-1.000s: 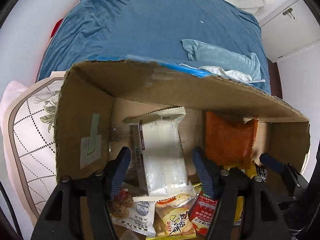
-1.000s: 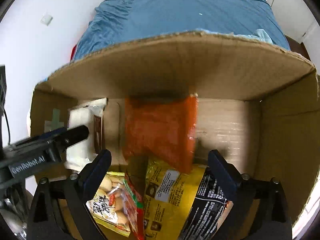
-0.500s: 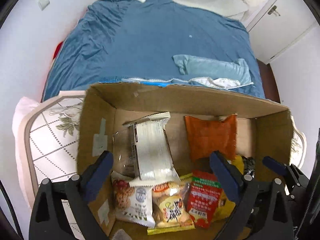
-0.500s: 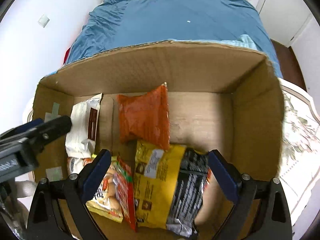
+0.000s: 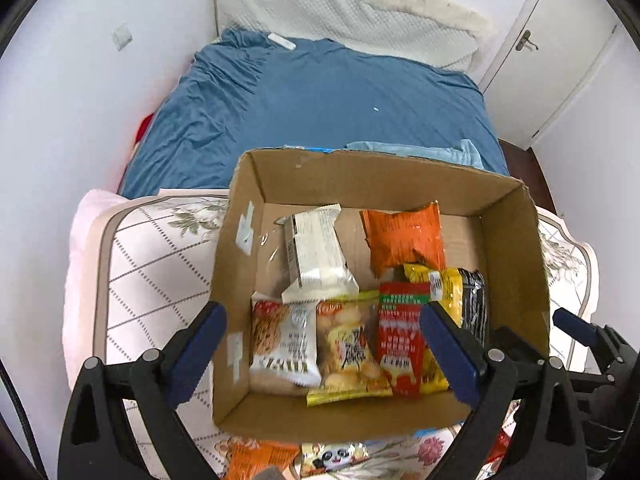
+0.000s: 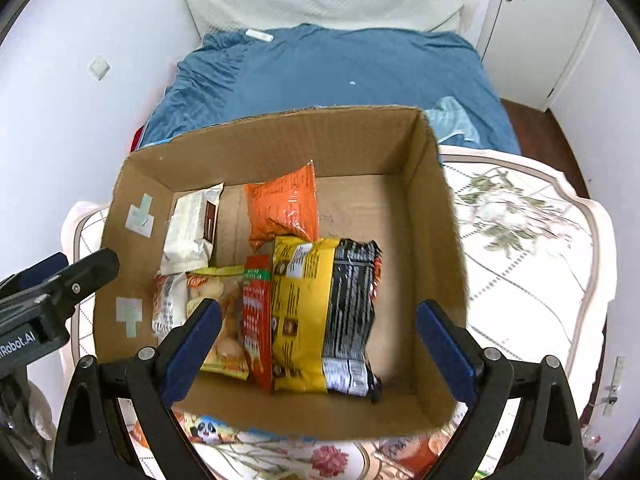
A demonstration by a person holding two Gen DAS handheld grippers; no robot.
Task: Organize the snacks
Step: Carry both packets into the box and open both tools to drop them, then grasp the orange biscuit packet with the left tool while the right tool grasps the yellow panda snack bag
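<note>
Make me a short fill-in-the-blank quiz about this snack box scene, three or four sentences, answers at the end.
1. The snacks lie inside a ____ box.
2. The packet at the far side of the box, beside the white packet, is ____ in colour.
3. Both the left gripper and the right gripper have their jaws ____.
4. Beyond the box is a bed with a ____ sheet.

Missing words: cardboard; orange; open; blue

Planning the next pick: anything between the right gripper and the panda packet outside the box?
Yes. The cardboard box's near wall lies between the open right gripper and the panda packet, which lies on the quilt against that wall.
</note>
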